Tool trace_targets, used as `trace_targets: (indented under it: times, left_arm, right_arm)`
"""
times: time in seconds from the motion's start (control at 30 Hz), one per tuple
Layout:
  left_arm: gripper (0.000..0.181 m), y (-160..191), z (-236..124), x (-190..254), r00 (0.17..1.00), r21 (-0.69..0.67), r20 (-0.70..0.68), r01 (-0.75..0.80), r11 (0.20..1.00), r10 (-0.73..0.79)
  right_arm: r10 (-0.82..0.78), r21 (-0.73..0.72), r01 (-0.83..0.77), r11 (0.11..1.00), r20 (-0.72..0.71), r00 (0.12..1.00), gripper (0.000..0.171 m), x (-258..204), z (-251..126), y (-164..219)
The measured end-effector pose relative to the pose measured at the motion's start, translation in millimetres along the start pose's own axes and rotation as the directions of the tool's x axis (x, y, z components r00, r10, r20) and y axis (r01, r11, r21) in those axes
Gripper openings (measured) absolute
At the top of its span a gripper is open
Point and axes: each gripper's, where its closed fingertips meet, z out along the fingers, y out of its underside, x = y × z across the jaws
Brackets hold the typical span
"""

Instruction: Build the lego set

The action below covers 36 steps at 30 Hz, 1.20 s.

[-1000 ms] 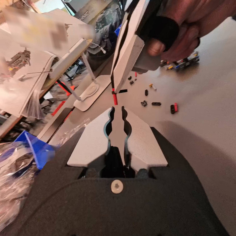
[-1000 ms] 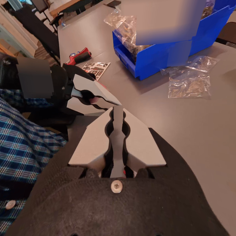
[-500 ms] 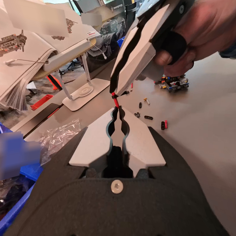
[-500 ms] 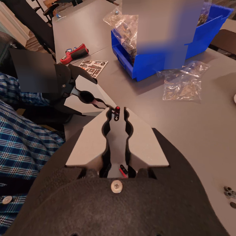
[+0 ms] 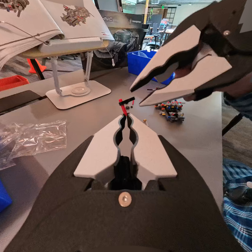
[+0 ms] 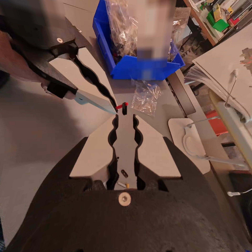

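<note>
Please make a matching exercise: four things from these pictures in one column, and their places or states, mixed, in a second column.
1. red axle
2. right gripper
3. clear bag
4. partly built model

a. open, holding nothing
b. flat on the table, left side of the left wrist view
c. on the table under the right gripper in the left wrist view
d. pinched at the left gripper tips

Pairs: 1-d, 2-a, 3-b, 4-c

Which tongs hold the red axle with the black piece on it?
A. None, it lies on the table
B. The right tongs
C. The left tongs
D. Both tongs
C: the left tongs pinch the red axle at their tips, while the right tongs stand open beside it.
</note>
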Motion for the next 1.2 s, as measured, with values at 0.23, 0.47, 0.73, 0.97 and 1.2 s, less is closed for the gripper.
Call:
trace_targets:
  times: [0.23, 0.47, 0.73, 0.97, 1.2]
  left_arm:
    - [0.001, 0.7, 1.1, -3.2, 1.0, 0.002, 0.008, -0.007, 1.0, 0.007]
    - [0.001, 10.0, 5.1, -5.5, 1.0, -0.024, 0.009, -0.011, 1.0, 0.011]
    - [0.002, 23.9, 7.8, -12.6, 0.998, -0.072, 0.034, -0.043, 0.996, 0.046]
    - [0.002, 38.5, 14.9, -9.1, 0.998, -0.125, 0.013, -0.06, 0.99, 0.062]
    - [0.002, 44.4, 15.4, -6.9, 0.996, -0.149, 0.002, -0.084, 0.985, 0.086]
  right_arm:
    - [0.202, 0.07, -0.203, 0.977, 0.023, 0.979, 0.019, 8.6, -15.5, 3.6]
    - [0.285, 0.013, -0.284, 0.959, -0.039, 0.958, 0.018, 18.2, -40.0, 38.0]
    - [0.334, -0.251, -0.367, 0.896, -0.165, 0.928, 0.017, 27.9, -60.3, 118.7]
    - [0.299, -0.378, -0.291, 0.879, -0.041, 0.954, 0.014, 8.8, -30.5, 150.2]
    - [0.03, -0.439, 0.078, 0.895, 0.235, 0.972, 0.012, -1.8, 18.7, 170.7]
